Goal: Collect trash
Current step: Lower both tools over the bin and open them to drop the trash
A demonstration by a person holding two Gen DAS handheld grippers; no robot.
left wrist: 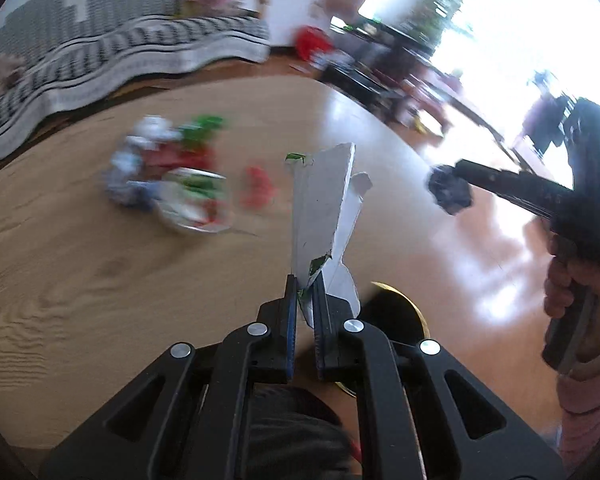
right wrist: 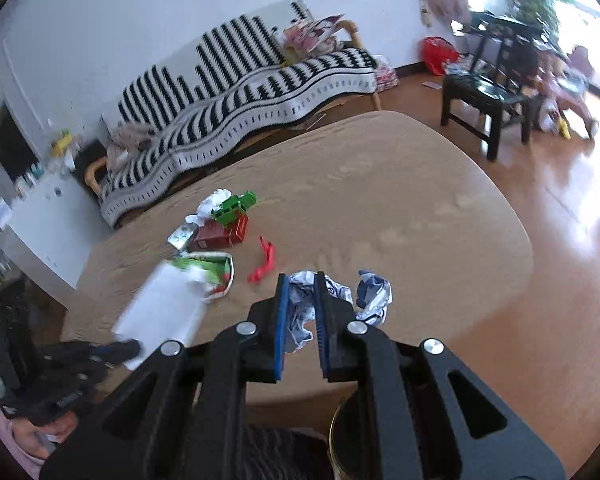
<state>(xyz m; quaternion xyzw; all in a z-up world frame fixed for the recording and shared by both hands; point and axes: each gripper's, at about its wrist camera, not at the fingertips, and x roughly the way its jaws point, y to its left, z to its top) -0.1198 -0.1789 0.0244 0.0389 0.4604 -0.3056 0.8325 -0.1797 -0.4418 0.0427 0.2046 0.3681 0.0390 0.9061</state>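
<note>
My left gripper (left wrist: 304, 292) is shut on a flattened white carton (left wrist: 324, 204) with green print, which sticks up above the wooden table (left wrist: 100, 280). In the right wrist view that carton (right wrist: 164, 308) shows blurred at lower left. My right gripper (right wrist: 300, 284) is shut on a crumpled white-and-blue paper (right wrist: 374, 296). From the left wrist view it (left wrist: 450, 190) looks like a dark wad at the right gripper's tips. Loose trash lies mid-table: a green box (right wrist: 234, 206), a red box (right wrist: 220, 234), a foil pack (right wrist: 180, 236), a red plastic piece (right wrist: 264, 260) and a white-green wrapper (right wrist: 214, 262).
A round dark container with a gold rim (left wrist: 400, 304) sits just below the table's near edge, under both grippers. A sofa with a striped blanket (right wrist: 260, 80) stands behind the table. A black chair (right wrist: 488, 92) is on the shiny wooden floor at the right.
</note>
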